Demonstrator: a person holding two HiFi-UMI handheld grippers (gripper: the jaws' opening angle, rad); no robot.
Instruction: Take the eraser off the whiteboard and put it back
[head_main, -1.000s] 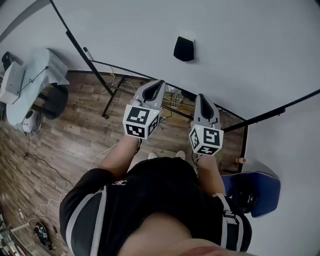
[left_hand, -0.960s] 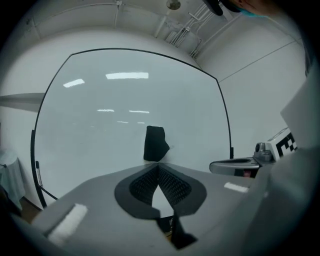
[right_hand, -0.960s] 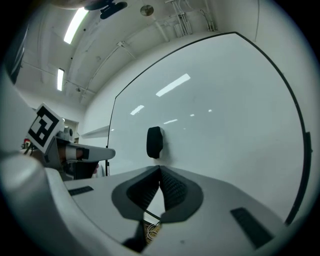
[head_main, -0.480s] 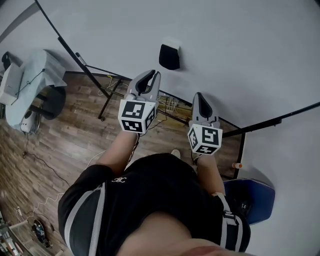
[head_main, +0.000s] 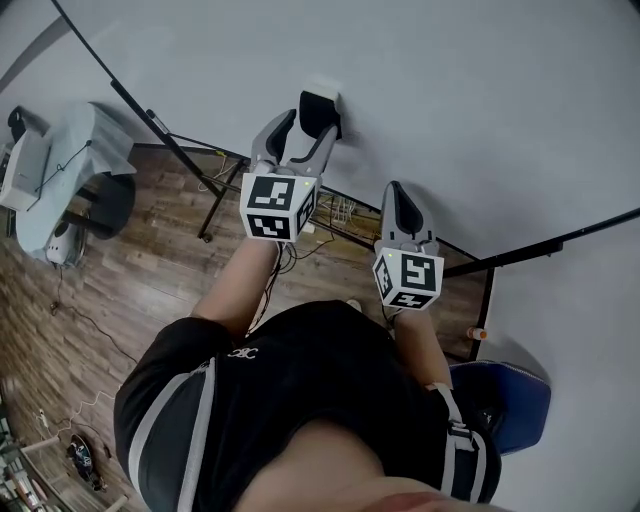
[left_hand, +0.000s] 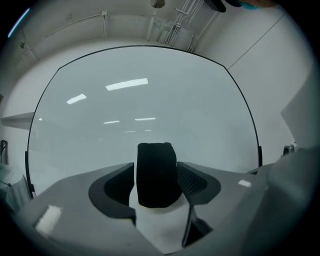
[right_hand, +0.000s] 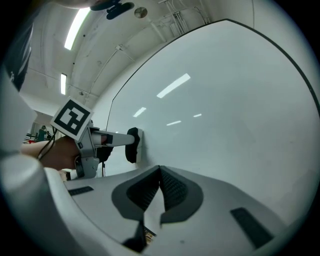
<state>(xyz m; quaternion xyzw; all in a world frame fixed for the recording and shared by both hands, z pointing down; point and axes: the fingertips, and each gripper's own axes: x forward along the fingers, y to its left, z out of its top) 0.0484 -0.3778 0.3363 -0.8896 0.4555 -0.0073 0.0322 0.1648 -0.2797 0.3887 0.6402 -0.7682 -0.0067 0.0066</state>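
The black eraser (head_main: 318, 108) sticks on the whiteboard (head_main: 470, 90), its white backing against the board. My left gripper (head_main: 305, 127) points level at the board and its jaws are opening, one on each side of the eraser. In the left gripper view the eraser (left_hand: 156, 167) stands upright between the pads of my left gripper (left_hand: 157, 175), with a gap at the left pad. My right gripper (head_main: 398, 196) hovers to the right near the board, shut and empty. The right gripper view shows its own tips (right_hand: 160, 172) meeting, and the eraser (right_hand: 133, 145) side-on at the left.
The whiteboard's black stand legs (head_main: 215, 205) and loose cables run over the wooden floor below. A blue chair (head_main: 508, 395) stands at the lower right and a grey covered desk (head_main: 75, 165) at the left. A small orange object (head_main: 478, 333) lies by the stand.
My left gripper has moved up to the board, reached the eraser and spread its jaws around it. My right gripper has drifted slightly toward the board.
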